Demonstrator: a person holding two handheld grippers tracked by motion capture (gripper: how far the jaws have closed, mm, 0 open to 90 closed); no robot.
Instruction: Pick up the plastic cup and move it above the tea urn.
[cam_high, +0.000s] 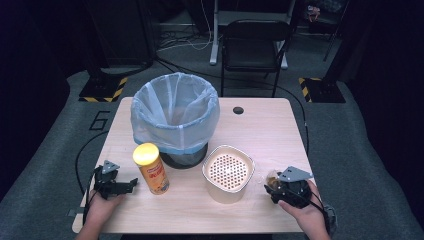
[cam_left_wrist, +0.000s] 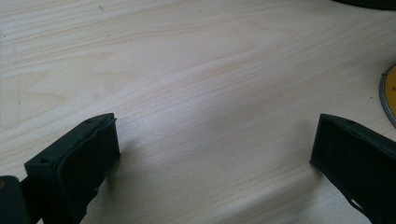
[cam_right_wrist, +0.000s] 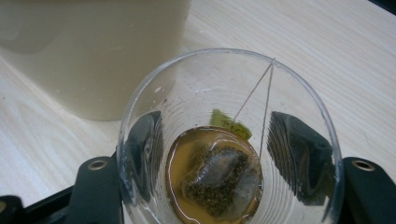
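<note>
The right gripper (cam_right_wrist: 224, 154) has its two black jaws clamped on the sides of one clear plastic cup (cam_right_wrist: 229, 116); both pads show through the cup wall, pressed against it from outside. Inside the cup sits one tea bag (cam_right_wrist: 217, 179) in a shallow pool of brown tea, with its thin string (cam_right_wrist: 261, 98) running up over the rim and a small green tag (cam_right_wrist: 229, 123) lying against the inner wall. In the high view the cup (cam_high: 272, 179) is at the front right of the table, just right of the cream container, with the right gripper (cam_high: 275, 186) and the person's right hand (cam_high: 307, 212) behind it.

The left gripper (cam_left_wrist: 212, 154) has its two jaws spread wide with only bare wood between them, holding nothing. In the high view it (cam_high: 131, 184) rests at the front left of the table in the person's left hand (cam_high: 102, 205), its jaws pointing towards the can.

Outward from there stand three larger things on the one light wooden table (cam_high: 270, 130): one yellow-lidded snack can (cam_high: 150, 169), upright, just right of the left gripper; one cream container with a perforated strainer top (cam_high: 228, 172) at front centre; and one dark waste bin lined with a pale blue bag (cam_high: 175, 117) behind them, its base close behind the can. Beyond the table stands one black chair (cam_high: 252, 47).
</note>
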